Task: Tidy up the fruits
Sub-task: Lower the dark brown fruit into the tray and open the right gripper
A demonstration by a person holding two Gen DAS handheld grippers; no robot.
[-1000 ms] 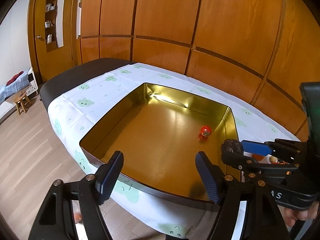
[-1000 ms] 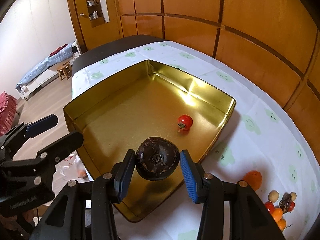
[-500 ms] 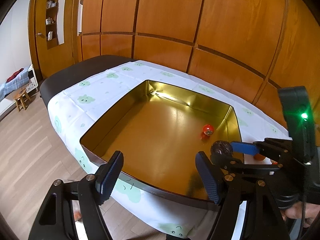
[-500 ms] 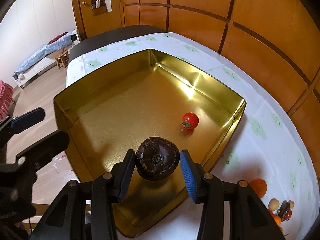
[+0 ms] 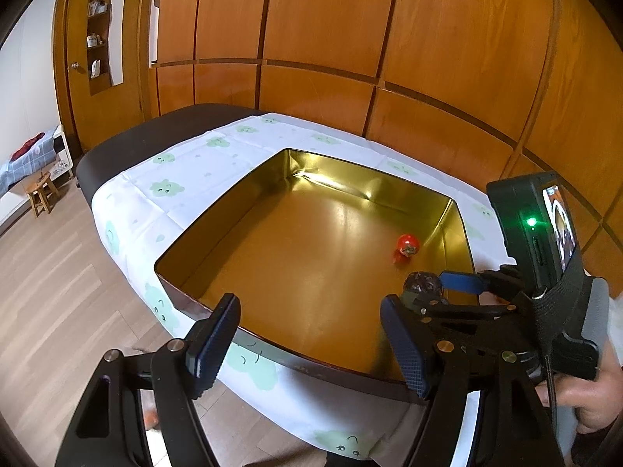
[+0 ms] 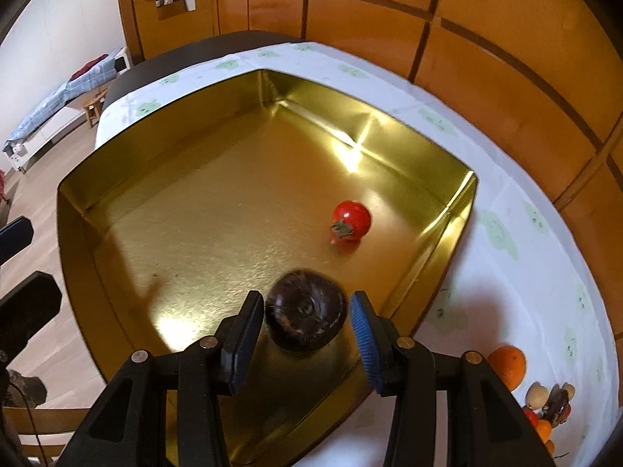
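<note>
A gold metal tray sits on a white cloth with green prints. A red tomato lies inside it near the right wall. My right gripper hangs over the tray's near right corner with a dark brown round fruit between its fingers; the fruit looks blurred and a thin gap shows at the right pad. My left gripper is open and empty over the tray's near edge.
An orange and several small fruits lie on the cloth to the right of the tray. A wood-panel wall stands behind the table. The table's left end is bare dark surface. A wooden floor lies to the left.
My right gripper has moved further over the tray and down toward its floor. Its jaws have widened and the dark fruit now looks blurred between them. The left gripper stays open.
</note>
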